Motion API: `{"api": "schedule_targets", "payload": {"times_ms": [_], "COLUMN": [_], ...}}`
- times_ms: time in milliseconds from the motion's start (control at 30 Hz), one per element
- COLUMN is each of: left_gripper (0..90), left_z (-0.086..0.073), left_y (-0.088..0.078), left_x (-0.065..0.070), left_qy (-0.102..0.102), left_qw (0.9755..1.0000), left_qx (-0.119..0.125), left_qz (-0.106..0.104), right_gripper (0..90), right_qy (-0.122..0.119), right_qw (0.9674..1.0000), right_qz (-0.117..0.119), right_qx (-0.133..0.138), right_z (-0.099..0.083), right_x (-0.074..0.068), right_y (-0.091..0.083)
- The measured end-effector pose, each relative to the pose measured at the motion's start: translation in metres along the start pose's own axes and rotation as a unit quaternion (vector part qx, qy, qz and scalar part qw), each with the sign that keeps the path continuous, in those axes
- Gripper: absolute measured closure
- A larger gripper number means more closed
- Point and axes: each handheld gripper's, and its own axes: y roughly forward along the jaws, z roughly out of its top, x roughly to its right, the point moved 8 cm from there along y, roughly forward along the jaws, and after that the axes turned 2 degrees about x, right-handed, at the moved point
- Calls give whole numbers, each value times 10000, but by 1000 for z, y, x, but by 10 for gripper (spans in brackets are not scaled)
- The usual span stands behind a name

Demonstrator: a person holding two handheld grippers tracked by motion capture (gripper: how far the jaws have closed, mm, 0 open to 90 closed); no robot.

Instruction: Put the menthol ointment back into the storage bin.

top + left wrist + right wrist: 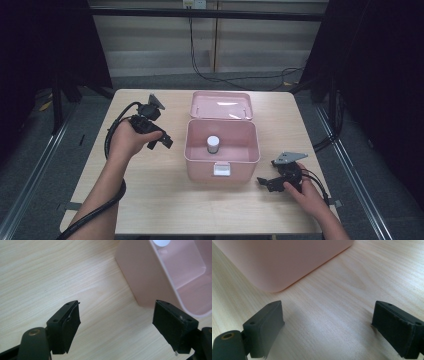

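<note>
The box (pixel 222 150) in front of me is pale pink, and so is its lid (pixel 220 105). The little jar (pixel 213 144) inside is grey with a white cap. My desk (pixel 165 200) is light wood with fine grain. Both hand-held grippers are black: left (pixel 161 142), right (pixel 266 183).

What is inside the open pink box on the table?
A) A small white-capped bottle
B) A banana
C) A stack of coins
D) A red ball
A: the high view shows a small bottle with a white cap standing upright on the floor of the pink box, whose lid is open.
</note>
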Motion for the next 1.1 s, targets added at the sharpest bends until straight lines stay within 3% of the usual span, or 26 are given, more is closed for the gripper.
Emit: {"api": "schedule_targets", "payload": {"times_ms": [333,1100], "left_gripper": [217,205], "left_z": [-14,-47], "left_y": [7,32], "left_x": [-8,-11], "left_qy": [1,169], "left_qw": [10000,9995], "left_qx": [-5,205], "left_qz": [-44,-145], "right_gripper": [94,94], "right_qy": [-3,-5], "right_qw": [10000,10000], "right_qz": [0,10], "right_qx": [2,-8], "right_z": [0,0], "right_x": [0,0], "right_y": [0,0]}}
